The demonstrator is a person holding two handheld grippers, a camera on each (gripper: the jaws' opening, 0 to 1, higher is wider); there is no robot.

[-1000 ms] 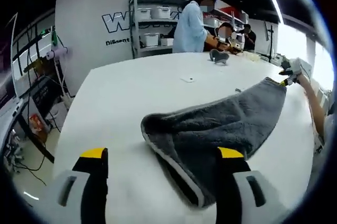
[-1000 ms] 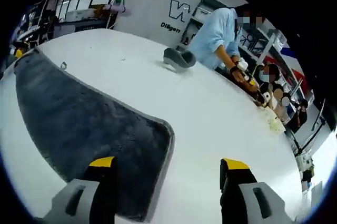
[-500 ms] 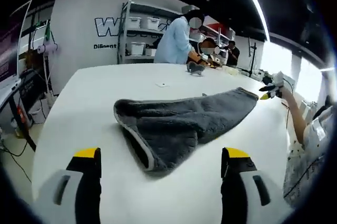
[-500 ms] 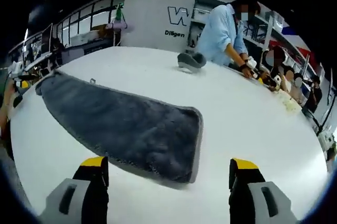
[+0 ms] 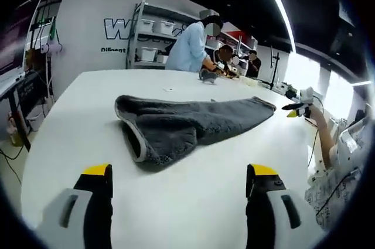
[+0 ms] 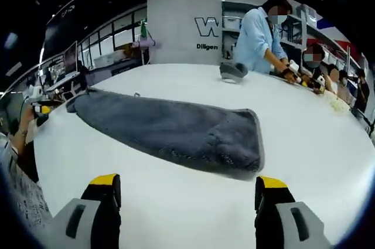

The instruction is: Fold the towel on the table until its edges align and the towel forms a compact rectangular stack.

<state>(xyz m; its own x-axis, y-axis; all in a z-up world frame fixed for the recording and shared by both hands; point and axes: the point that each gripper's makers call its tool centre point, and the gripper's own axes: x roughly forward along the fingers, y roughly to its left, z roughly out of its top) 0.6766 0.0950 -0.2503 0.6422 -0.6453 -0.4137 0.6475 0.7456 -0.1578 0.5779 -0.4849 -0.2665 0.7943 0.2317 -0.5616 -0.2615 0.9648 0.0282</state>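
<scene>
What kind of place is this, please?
Probably a lab or workshop: a large white table holding a grey towel, storage shelves with bins, a lettered wall, and people working at the table's far end.

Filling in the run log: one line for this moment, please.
towel: folded once, flat on table | left gripper: open, off towel | right gripper: open, off towel
</scene>
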